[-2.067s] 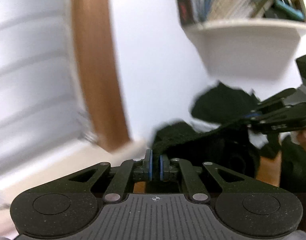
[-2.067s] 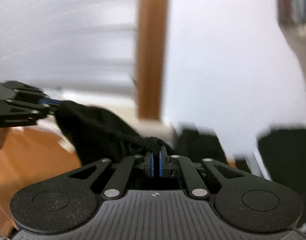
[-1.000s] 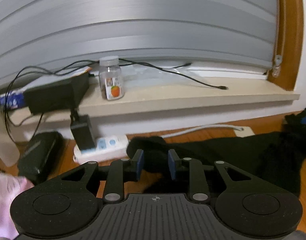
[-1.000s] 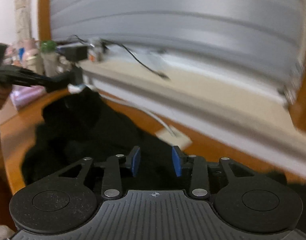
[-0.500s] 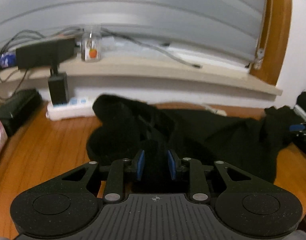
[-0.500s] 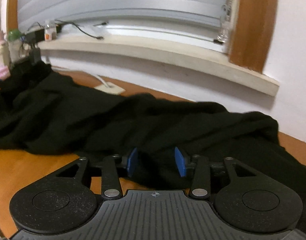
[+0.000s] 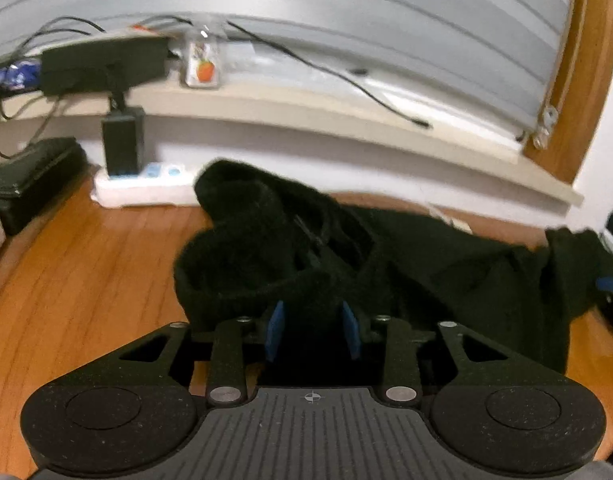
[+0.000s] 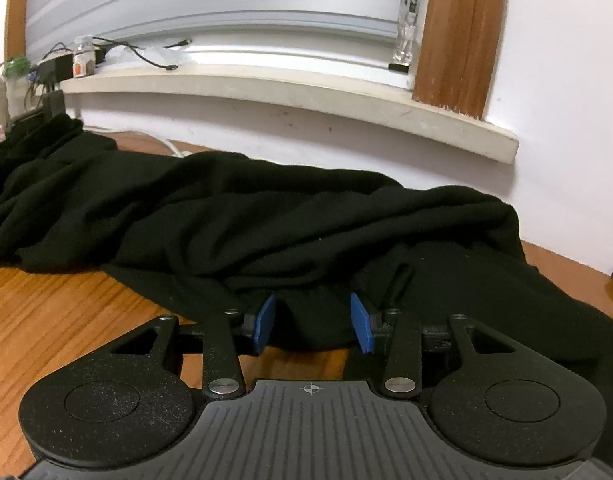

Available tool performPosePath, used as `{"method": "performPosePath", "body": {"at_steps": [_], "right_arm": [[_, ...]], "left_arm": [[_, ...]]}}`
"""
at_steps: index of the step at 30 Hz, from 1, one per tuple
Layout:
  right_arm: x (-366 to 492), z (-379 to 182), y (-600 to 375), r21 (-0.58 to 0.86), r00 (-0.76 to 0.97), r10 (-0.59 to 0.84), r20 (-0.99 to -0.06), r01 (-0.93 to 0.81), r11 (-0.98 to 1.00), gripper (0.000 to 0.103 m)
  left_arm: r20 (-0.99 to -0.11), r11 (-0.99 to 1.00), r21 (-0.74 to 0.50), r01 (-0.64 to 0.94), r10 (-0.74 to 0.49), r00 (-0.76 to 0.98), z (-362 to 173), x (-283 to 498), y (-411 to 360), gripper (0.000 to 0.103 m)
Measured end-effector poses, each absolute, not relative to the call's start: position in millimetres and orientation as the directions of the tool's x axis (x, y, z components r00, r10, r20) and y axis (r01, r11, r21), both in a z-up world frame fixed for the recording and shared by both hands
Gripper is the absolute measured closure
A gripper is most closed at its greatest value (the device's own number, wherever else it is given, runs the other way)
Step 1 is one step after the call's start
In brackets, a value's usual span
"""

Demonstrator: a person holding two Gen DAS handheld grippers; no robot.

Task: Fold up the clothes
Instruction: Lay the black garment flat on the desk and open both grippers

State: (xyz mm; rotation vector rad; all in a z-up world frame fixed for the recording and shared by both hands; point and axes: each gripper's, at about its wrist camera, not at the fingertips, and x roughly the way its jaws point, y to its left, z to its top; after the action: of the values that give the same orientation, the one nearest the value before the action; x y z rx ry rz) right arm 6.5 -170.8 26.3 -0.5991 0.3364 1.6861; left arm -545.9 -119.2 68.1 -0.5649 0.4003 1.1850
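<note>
A black garment (image 7: 426, 256) lies crumpled in a long strip across the wooden table (image 7: 86, 280). My left gripper (image 7: 312, 330) sits low at its bunched left end. Its jaws are opening, and black cloth lies loose between the blue pads (image 7: 275, 330). In the right wrist view the garment (image 8: 266, 208) stretches away to the left. My right gripper (image 8: 314, 326) is open at its near edge, a fold of hem lying between the pads (image 8: 360, 328) without being pressed. A blue pad of the right gripper (image 7: 609, 282) shows at the left view's right edge.
A white power strip (image 7: 146, 188) with a black adapter (image 7: 122, 144) lies behind the garment by the wall. A black case (image 7: 30, 184) sits at far left. The windowsill (image 8: 306, 88) holds cables and a small bottle (image 7: 202, 64). The white wall stands close behind the cloth.
Both grippers came down from holding the garment in the air and opened. The garment now rests on the table. The left pads stand slightly wider than half a second ago.
</note>
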Motion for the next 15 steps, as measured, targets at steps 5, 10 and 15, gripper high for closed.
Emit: {"method": "performPosePath", "body": {"at_steps": [5,10,15], "right_arm": [[3,22,-174,-0.171,-0.069,0.825,-0.561,-0.966,-0.196,0.06],[14,16,-175,-0.144,-0.069,0.825,-0.561,-0.973,-0.179,0.059],[19,15,-176,-0.112,-0.077,0.824,-0.561,-0.979,-0.168,0.056]], "left_arm": [[-0.585,0.264,-0.203,-0.943,0.74,0.333,68,-546,-114,0.089],[-0.597,0.24,-0.238,-0.941,0.728,0.337,60,-551,-110,0.089],[-0.603,0.248,-0.236,-0.94,0.721,0.341,60,-548,-110,0.085]]}}
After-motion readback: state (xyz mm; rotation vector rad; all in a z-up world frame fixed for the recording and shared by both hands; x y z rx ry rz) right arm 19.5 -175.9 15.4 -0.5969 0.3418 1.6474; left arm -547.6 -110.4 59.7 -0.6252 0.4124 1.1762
